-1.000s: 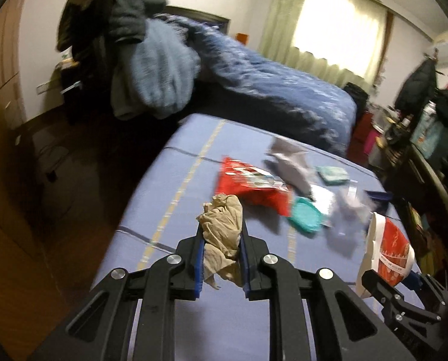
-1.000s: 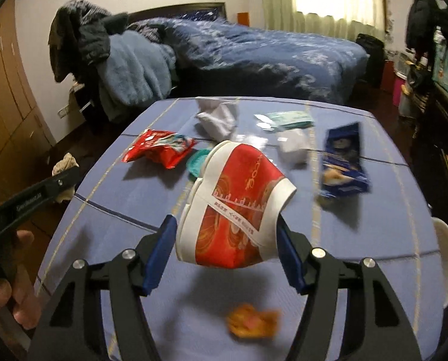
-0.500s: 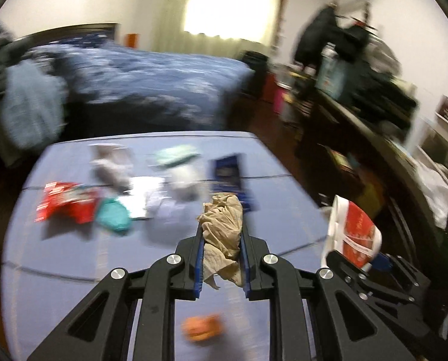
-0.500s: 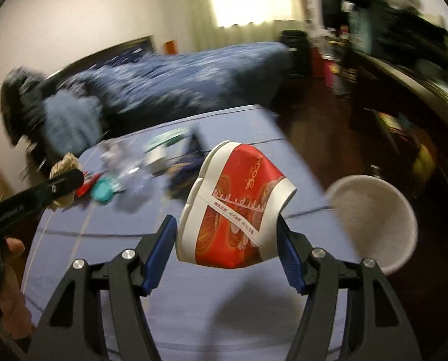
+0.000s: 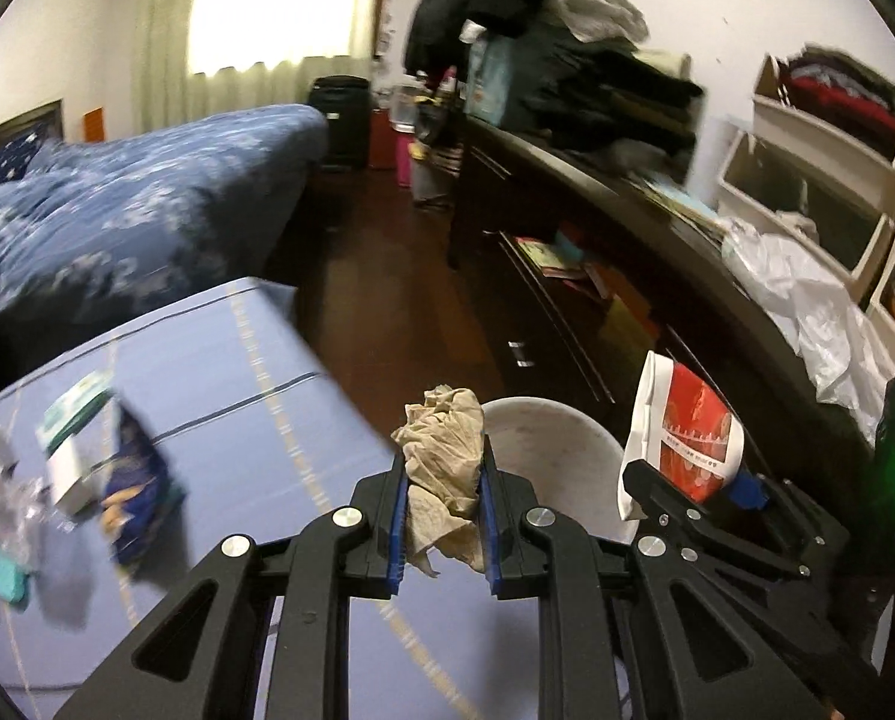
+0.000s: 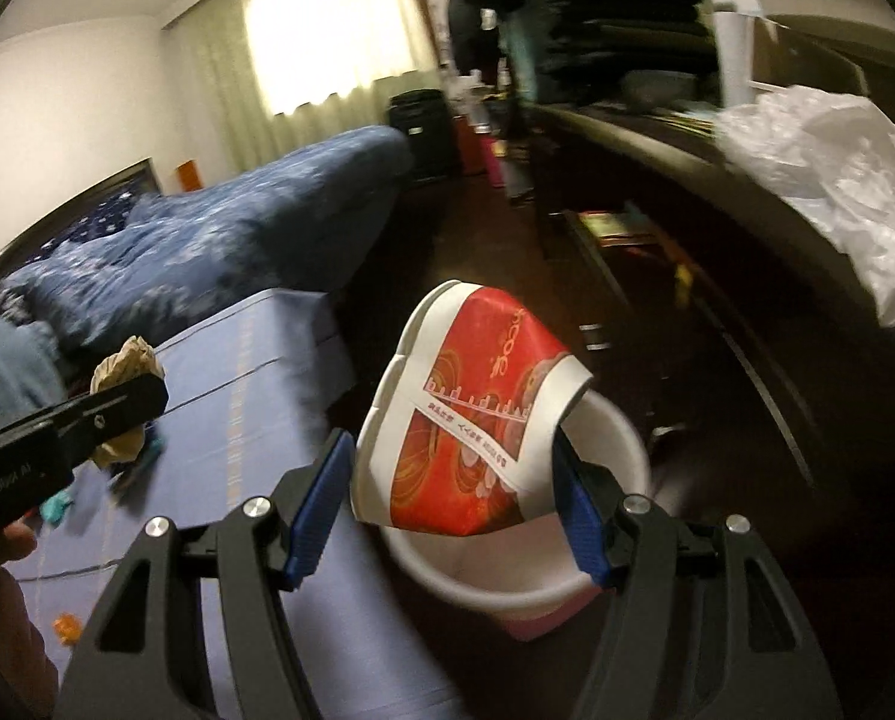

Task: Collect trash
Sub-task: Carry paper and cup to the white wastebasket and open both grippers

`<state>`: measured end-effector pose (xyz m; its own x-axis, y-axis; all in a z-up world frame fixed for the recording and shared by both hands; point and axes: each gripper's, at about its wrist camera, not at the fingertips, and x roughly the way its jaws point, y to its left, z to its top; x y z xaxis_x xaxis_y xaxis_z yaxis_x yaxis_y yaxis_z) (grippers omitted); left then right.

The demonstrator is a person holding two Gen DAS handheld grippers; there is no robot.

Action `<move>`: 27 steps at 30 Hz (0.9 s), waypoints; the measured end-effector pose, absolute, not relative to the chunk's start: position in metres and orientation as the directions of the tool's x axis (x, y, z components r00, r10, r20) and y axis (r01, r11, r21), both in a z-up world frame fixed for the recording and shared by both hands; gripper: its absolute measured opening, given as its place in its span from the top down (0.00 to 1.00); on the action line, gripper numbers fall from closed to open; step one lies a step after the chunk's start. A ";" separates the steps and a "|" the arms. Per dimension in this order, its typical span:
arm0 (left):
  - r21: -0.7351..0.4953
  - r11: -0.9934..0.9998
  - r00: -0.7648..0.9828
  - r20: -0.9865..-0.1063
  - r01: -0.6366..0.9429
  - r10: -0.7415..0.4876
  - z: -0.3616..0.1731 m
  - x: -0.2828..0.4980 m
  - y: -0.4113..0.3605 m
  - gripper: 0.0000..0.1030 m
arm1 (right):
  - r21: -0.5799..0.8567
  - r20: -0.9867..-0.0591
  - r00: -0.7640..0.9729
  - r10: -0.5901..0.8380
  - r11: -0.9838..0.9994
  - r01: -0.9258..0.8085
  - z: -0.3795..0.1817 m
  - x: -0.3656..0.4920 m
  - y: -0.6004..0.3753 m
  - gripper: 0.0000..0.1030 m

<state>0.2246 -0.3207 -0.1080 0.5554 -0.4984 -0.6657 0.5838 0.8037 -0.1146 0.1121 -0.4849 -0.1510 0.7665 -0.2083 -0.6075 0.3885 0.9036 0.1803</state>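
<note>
My left gripper (image 5: 441, 480) is shut on a crumpled tan tissue (image 5: 444, 456) and holds it over the table's right edge, beside a white bin (image 5: 552, 438). My right gripper (image 6: 453, 480) is shut on a squashed red and white paper cup (image 6: 465, 414) and holds it right above the white bin (image 6: 507, 582). The cup also shows in the left wrist view (image 5: 681, 432), and the tissue in the right wrist view (image 6: 126, 363). More trash lies on the blue table (image 5: 255, 420): a dark blue snack packet (image 5: 138, 474), a white and green pack (image 5: 75, 420) and a teal piece (image 5: 6, 570).
A bed with a blue quilt (image 5: 117, 210) stands behind the table. A dark dresser (image 5: 627, 252) with stacked clothes and a white plastic bag (image 5: 807, 306) runs along the right. Dark wood floor lies between them. An orange scrap (image 6: 66, 645) lies on the table.
Both grippers have swung to the right, from over the littered table to its right edge. The white bin is now under the cup. Both still hold their trash.
</note>
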 end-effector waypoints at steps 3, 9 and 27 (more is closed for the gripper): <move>-0.128 0.793 0.525 -0.685 0.596 -0.505 -0.117 0.233 -0.341 0.81 | 0.165 -0.625 0.745 -0.232 0.894 0.417 -0.160 0.119 -0.503 0.37; -0.143 0.793 0.494 -0.713 0.592 -0.497 -0.131 0.254 -0.372 0.81 | 0.131 -0.666 0.696 -0.270 0.875 0.465 -0.182 0.136 -0.528 0.37; -0.208 0.795 0.429 -0.750 0.570 -0.503 -0.166 0.285 -0.402 0.11 | 0.035 -0.755 0.592 -0.283 0.883 0.468 -0.231 0.173 -0.545 0.22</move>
